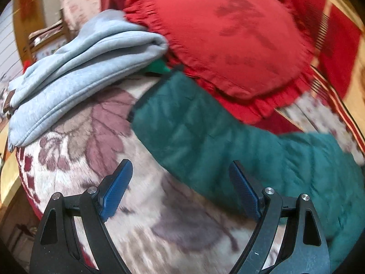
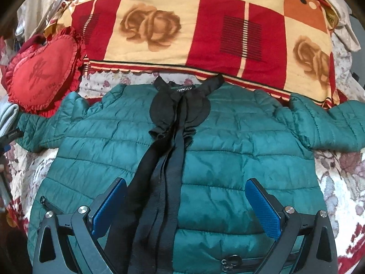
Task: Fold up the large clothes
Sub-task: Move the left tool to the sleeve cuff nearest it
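A green quilted puffer jacket [image 2: 228, 155] lies spread flat on the bed, sleeves out to both sides, with its black collar lining and a black strip [image 2: 159, 182] running down its middle. My right gripper [image 2: 186, 182] hovers open and empty over the jacket's lower front. In the left wrist view the jacket's left sleeve [image 1: 205, 137] lies across the floral blanket. My left gripper [image 1: 181, 166] is open and empty, just short of that sleeve, its right finger over the sleeve's edge.
A folded light blue garment [image 1: 75, 68] lies left of the sleeve end. A red heart-shaped pillow [image 1: 228, 36] sits behind the sleeve; it also shows in the right wrist view [image 2: 43, 70]. A red and cream rose-patterned quilt [image 2: 205, 27] lies beyond the collar. The floral blanket [image 1: 102, 159] covers the bed.
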